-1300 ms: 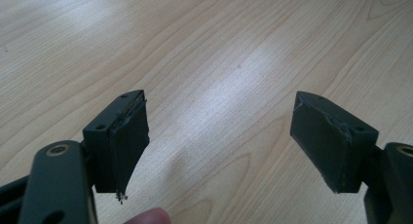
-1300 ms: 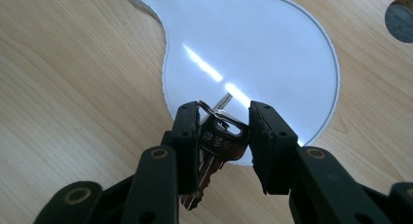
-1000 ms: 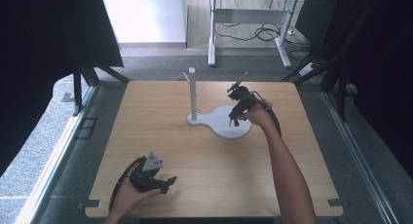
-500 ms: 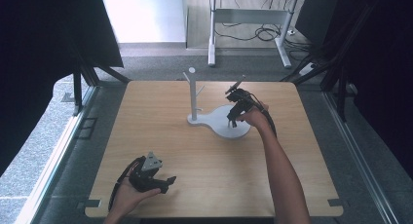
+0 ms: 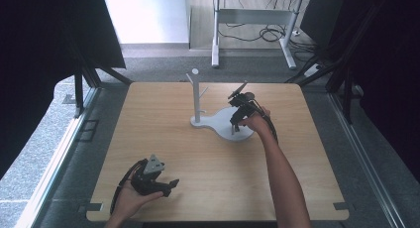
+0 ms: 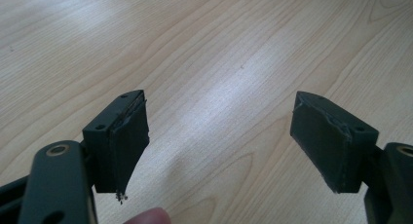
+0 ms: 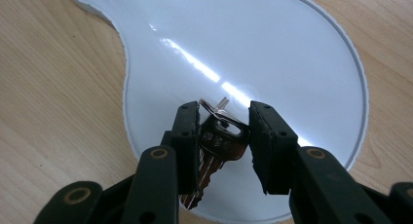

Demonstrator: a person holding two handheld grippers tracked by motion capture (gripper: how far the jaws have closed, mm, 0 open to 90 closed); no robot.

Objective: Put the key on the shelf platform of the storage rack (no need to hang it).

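A white peg stand [image 5: 196,91] rises from a flat white base whose round dish [image 5: 221,123] spreads to its right. My right gripper [image 5: 236,125] points down onto that dish. In the right gripper view its jaws [image 7: 224,116] are shut on a small bunch of keys [image 7: 220,142] with a wire ring, just above the glossy dish [image 7: 272,53]. My left gripper [image 5: 170,184] rests low at the front left of the wooden table. It is open [image 6: 219,131], with bare wood between its pads.
The light wooden table [image 5: 163,134] has black frame legs and dark curtains on both sides. A white desk frame and cables [image 5: 257,32] stand on the floor behind it. A fingertip [image 6: 148,216] shows at the bottom of the left gripper view.
My right gripper has sunk a little toward the dish and drawn slightly nearer. The left gripper has stayed in place.
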